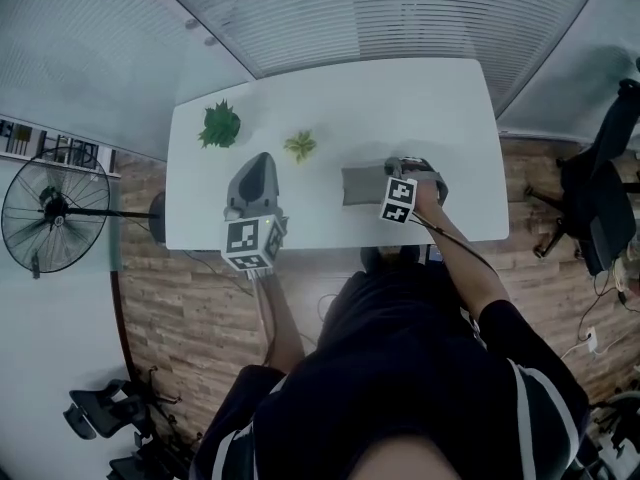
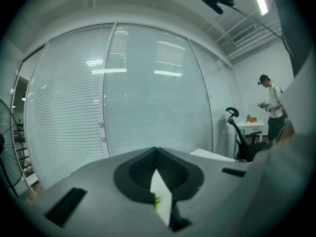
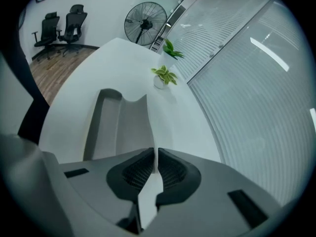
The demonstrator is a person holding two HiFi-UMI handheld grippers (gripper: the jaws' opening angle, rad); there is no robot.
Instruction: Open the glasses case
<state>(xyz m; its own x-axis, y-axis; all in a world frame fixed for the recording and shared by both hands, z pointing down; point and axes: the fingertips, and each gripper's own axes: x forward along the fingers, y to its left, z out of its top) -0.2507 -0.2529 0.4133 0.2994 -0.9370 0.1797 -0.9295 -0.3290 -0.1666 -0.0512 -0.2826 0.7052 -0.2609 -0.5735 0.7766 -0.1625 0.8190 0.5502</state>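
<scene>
The grey glasses case (image 1: 362, 184) lies flat near the front edge of the white table (image 1: 330, 98). My right gripper (image 1: 389, 174) is at the case's right end. In the right gripper view the case (image 3: 118, 127) stretches away from the jaws, and its right long edge runs straight into them. The right gripper (image 3: 155, 154) has its pads pressed together on that thin edge. My left gripper (image 1: 263, 160) hovers over the table's left front part, well apart from the case. Seen in its own view, the left gripper (image 2: 157, 152) is shut on nothing and points at the window blinds.
Two small potted plants stand on the table, a dark green one (image 1: 219, 125) and a lighter one (image 1: 300, 145). A floor fan (image 1: 55, 208) stands off the table's left end. Office chairs (image 3: 59, 26) are beyond it. Another person (image 2: 270, 112) stands far off.
</scene>
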